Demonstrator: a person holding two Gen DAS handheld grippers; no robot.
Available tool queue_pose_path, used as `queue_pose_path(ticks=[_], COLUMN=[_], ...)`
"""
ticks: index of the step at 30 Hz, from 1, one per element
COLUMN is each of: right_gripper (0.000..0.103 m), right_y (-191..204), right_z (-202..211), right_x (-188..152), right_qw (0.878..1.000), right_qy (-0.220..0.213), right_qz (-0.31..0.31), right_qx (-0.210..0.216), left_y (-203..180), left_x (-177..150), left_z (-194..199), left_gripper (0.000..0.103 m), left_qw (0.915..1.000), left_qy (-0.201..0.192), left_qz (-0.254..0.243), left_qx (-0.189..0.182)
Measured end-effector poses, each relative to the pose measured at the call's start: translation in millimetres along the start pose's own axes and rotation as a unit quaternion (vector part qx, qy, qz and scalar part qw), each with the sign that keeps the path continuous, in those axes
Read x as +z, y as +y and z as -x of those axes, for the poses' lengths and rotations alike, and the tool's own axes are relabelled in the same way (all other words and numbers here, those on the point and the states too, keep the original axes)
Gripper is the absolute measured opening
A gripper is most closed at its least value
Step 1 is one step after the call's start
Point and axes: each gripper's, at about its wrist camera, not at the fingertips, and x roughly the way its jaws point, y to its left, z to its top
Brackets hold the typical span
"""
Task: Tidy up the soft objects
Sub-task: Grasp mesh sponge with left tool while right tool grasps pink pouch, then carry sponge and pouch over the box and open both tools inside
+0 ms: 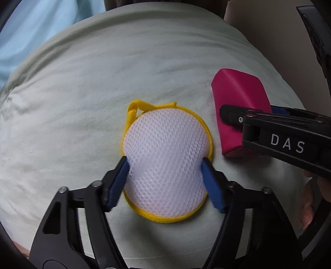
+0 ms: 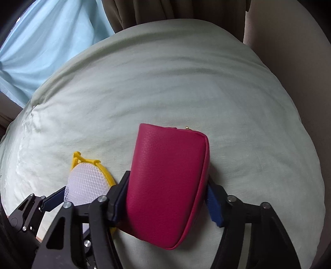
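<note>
A round white mesh pad with a yellow rim and loop (image 1: 165,153) lies on a pale green pillow (image 1: 103,82). My left gripper (image 1: 165,175) is shut on the pad, its blue pads pinching the sides in. A magenta zip pouch (image 2: 167,182) lies just right of the pad. My right gripper (image 2: 167,198) is shut on the pouch, with one finger pressed on each long side. The pouch (image 1: 238,103) and the right gripper (image 1: 248,122) also show in the left wrist view. The mesh pad (image 2: 86,184) and the left gripper (image 2: 55,198) show at lower left of the right wrist view.
The pillow (image 2: 165,82) fills most of both views. Light blue fabric (image 2: 51,41) lies beyond its far left edge. Brown curtain folds (image 2: 165,10) hang behind it. A beige surface (image 2: 289,51) lies to the right.
</note>
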Motion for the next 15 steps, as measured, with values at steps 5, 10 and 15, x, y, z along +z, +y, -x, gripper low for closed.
queue_pose_path(ticks=[5, 10, 15], right_gripper=[0.049, 0.047, 0.046], right_y=[-4.8, 0.6, 2.6], right_z=[9.0, 20.3, 46.6], right_x=[-6.1, -7.9, -11.0], right_qw=[1.0, 1.0, 0.999], right_qy=[-0.004, -0.011, -0.023], right_qz=[0.0, -0.002, -0.005], right_qx=[0.01, 0.016, 0.022], left_y=[3.5, 8.3, 10.7], left_x=[4.1, 8.2, 13.3], left_z=[4.5, 17.5, 46.3], left_gripper=[0.043, 0.039, 0.039], left_qw=[1.0, 0.9996, 0.9994], left_qy=[-0.001, -0.002, -0.013], left_qz=[0.002, 0.024, 0.031], left_qx=[-0.006, -0.012, -0.011])
